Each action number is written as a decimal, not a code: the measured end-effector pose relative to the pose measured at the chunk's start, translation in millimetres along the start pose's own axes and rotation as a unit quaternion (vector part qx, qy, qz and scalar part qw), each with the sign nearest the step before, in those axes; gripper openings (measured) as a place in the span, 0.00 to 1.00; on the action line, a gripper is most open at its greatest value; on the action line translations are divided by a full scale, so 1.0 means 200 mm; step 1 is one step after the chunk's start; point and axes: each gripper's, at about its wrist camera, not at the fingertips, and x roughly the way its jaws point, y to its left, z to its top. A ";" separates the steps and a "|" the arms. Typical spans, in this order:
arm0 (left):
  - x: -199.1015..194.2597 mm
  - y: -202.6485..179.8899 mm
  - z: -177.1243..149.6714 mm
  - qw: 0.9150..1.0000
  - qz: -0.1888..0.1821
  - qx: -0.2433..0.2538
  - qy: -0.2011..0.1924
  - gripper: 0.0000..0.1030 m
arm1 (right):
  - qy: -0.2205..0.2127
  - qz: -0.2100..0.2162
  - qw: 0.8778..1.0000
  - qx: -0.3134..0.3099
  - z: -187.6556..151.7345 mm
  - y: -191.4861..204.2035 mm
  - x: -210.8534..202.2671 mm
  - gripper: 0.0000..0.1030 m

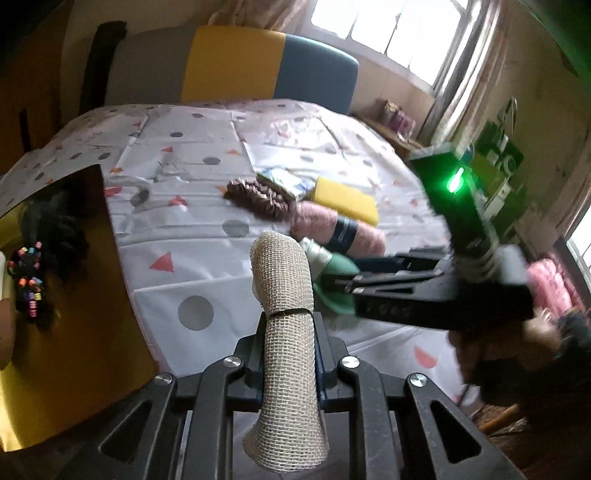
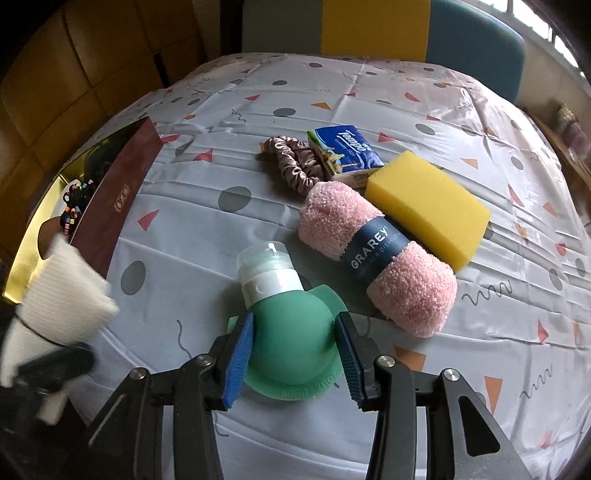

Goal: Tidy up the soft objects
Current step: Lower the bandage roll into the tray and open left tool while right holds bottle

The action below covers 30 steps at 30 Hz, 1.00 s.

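My left gripper (image 1: 286,334) is shut on a beige mesh bandage roll (image 1: 284,302), held above the table's near edge; the roll also shows in the right wrist view (image 2: 66,291). My right gripper (image 2: 295,328) has its blue pads on both sides of a green silicone squeeze bottle (image 2: 288,332) with a white cap, which lies on the tablecloth. Beyond it lie a pink rolled dishcloth (image 2: 373,254), a yellow sponge (image 2: 424,206), a brown satin scrunchie (image 2: 295,162) and a blue tissue pack (image 2: 347,151). An open gold-lined box (image 1: 74,295) at the left holds dark hair ties with coloured beads (image 1: 29,280).
The table wears a white cloth (image 2: 207,147) with grey dots and red triangles. A yellow and blue chair back (image 1: 269,70) stands at the far edge. The box's dark red wall (image 2: 114,192) faces the right gripper. A window (image 1: 388,33) is at the back right.
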 end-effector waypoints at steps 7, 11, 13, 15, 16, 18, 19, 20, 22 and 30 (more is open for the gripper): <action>-0.22 0.15 0.12 0.997 0.011 -0.057 -0.041 0.17 | 0.001 -0.003 1.000 -0.003 0.00 0.01 0.00 0.45; -0.27 0.41 0.21 0.989 0.037 -0.130 -0.052 0.17 | 0.000 -0.007 1.000 -0.007 0.00 0.02 0.00 0.45; -0.26 0.54 0.23 0.985 0.048 -0.161 -0.048 0.17 | -0.001 -0.009 1.000 -0.010 0.00 0.02 0.00 0.45; -0.23 0.69 0.24 0.977 0.055 -0.201 -0.038 0.17 | -0.001 -0.009 1.000 -0.011 0.00 0.02 0.00 0.45; -0.21 0.74 0.23 0.974 0.060 -0.215 -0.027 0.17 | 0.000 -0.009 1.000 -0.010 0.00 0.02 0.00 0.45; -0.16 0.85 0.21 0.967 0.061 -0.246 -0.003 0.17 | -0.001 -0.008 1.000 -0.010 0.00 0.02 0.00 0.45; -0.12 0.90 0.19 0.962 0.058 -0.265 0.012 0.17 | -0.001 -0.008 1.000 -0.010 0.00 0.02 0.00 0.45; -0.10 0.93 0.18 0.959 0.055 -0.276 0.020 0.17 | -0.001 -0.009 1.000 -0.011 0.00 0.02 0.00 0.45; -0.05 0.96 0.17 0.957 0.055 -0.282 0.030 0.17 | -0.001 -0.010 1.000 -0.013 0.00 0.02 0.00 0.45; 0.16 0.97 0.25 0.956 0.049 -0.284 0.048 0.25 | -0.002 -0.012 1.000 -0.015 0.00 0.02 0.00 0.45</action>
